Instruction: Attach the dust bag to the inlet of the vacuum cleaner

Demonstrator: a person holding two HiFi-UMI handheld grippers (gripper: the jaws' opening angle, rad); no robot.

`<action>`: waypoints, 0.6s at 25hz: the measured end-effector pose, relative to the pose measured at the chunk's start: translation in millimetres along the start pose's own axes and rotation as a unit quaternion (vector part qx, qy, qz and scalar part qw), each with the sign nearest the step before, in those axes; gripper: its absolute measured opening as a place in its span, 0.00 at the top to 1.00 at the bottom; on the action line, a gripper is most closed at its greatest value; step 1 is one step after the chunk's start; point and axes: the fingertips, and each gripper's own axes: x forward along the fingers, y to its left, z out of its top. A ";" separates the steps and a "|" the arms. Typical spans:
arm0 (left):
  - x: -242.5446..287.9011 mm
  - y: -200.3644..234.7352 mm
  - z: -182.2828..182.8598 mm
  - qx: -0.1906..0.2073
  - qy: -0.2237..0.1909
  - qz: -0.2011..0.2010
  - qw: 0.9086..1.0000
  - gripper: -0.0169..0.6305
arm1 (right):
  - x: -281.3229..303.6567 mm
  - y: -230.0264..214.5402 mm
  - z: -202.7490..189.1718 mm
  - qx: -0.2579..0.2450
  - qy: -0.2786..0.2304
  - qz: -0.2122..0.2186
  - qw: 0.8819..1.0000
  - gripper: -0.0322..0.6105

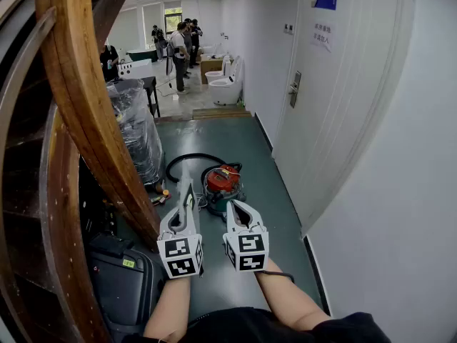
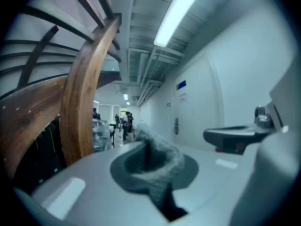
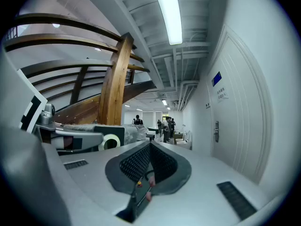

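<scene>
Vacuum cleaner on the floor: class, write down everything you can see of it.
The small round vacuum cleaner has a red-orange top over a dark body. A black hose loops from its far side toward the left. It stands upright on the dark green floor, between the curved wooden beam and the white wall.

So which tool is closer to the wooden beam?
Left. The left tool sits just beside the wooden beam; the right tool lies beyond it, toward the white door.
</scene>
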 end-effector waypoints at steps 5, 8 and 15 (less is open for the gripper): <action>2.4 5.2 -5.1 0.004 0.007 -0.007 1.000 0.94 | 1.6 9.6 -4.1 0.006 0.005 -0.002 1.000 0.95; 2.4 10.2 -5.7 0.006 0.007 -0.013 1.000 0.94 | 3.8 16.1 -4.9 0.011 0.006 -0.006 1.000 0.95; -2.3 36.0 -12.0 0.001 0.007 -0.022 1.000 0.94 | 9.6 42.2 -9.7 0.028 0.005 -0.009 1.000 0.95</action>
